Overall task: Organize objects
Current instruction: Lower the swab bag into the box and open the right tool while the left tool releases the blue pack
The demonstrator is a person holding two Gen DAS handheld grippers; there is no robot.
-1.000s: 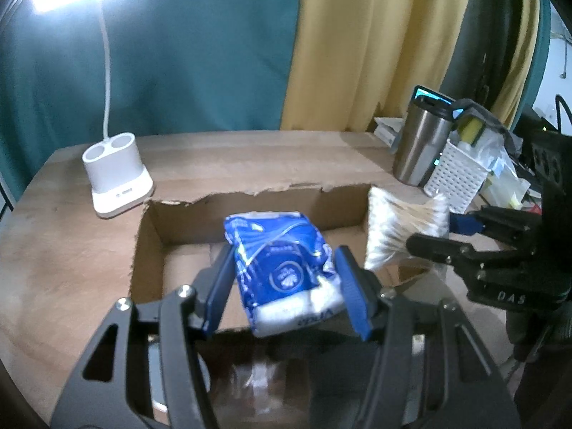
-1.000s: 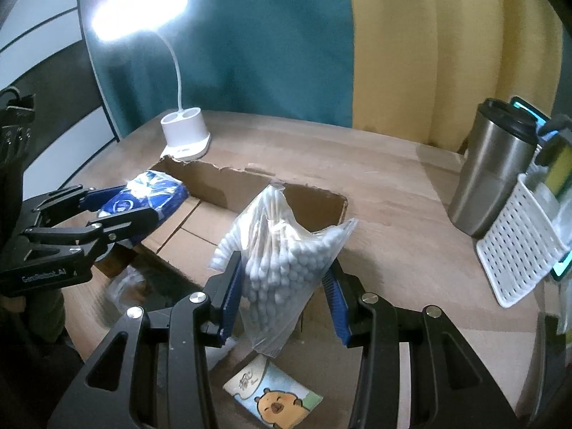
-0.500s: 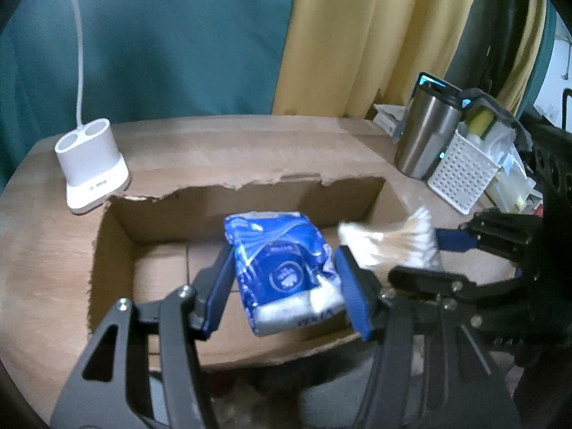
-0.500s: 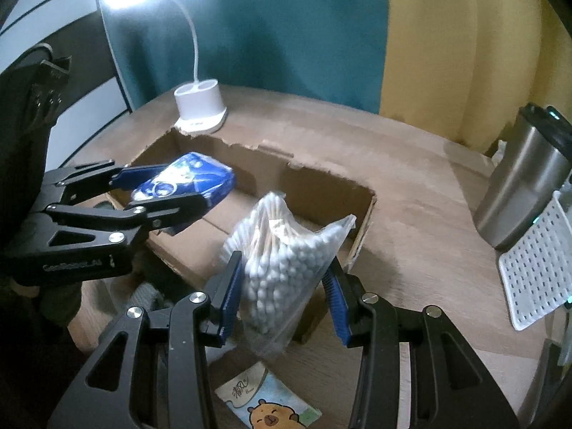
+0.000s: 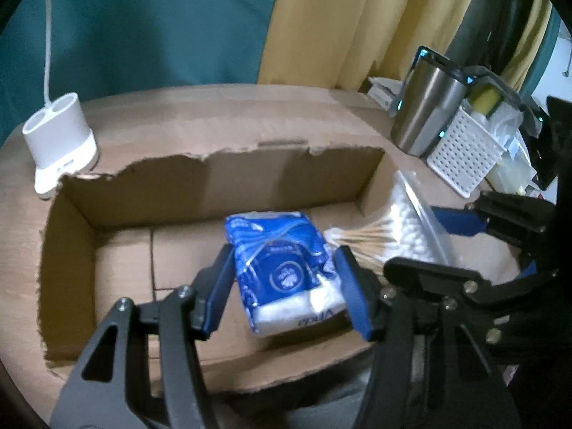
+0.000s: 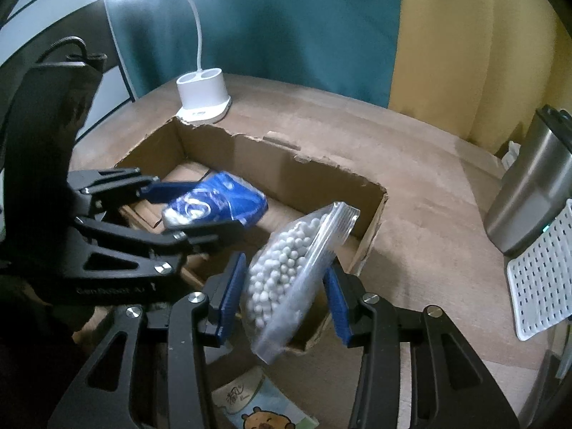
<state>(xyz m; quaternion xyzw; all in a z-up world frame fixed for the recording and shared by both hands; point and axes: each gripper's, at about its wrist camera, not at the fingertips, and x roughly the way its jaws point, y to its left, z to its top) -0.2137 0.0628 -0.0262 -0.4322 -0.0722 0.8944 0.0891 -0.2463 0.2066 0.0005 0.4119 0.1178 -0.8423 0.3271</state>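
Left gripper [image 5: 282, 282] pinches a blue-and-white plastic tissue pack [image 5: 282, 271] between its blue pads, tilted down, held over the inside of the torn brown cardboard box [image 5: 214, 186], low but seemingly not yet on the floor. Right gripper [image 6: 284, 298] has the clear zip bag of cotton swabs [image 6: 286, 271] between its blue pads; jaws are opening, left pad looks just off the bag, right-pad contact hard to tell through blur. Bag hangs over the box's near right corner, zip end leaning into the box.

To do it well: finish lowering the pack to the box floor before spreading the left jaws, set it flat toward the left half. Nudge the swab bag further past the near wall so it drops inside, not on the rim. Keep the two grippers apart.

Beyond the box: white lamp base [image 6: 203, 98] at its far left corner; steel tumbler [image 6: 529, 193] and white perforated basket [image 5: 464, 150] far right on the wooden table [image 6: 411, 143]. Cartoon packet [image 6: 261, 407] below the right gripper.
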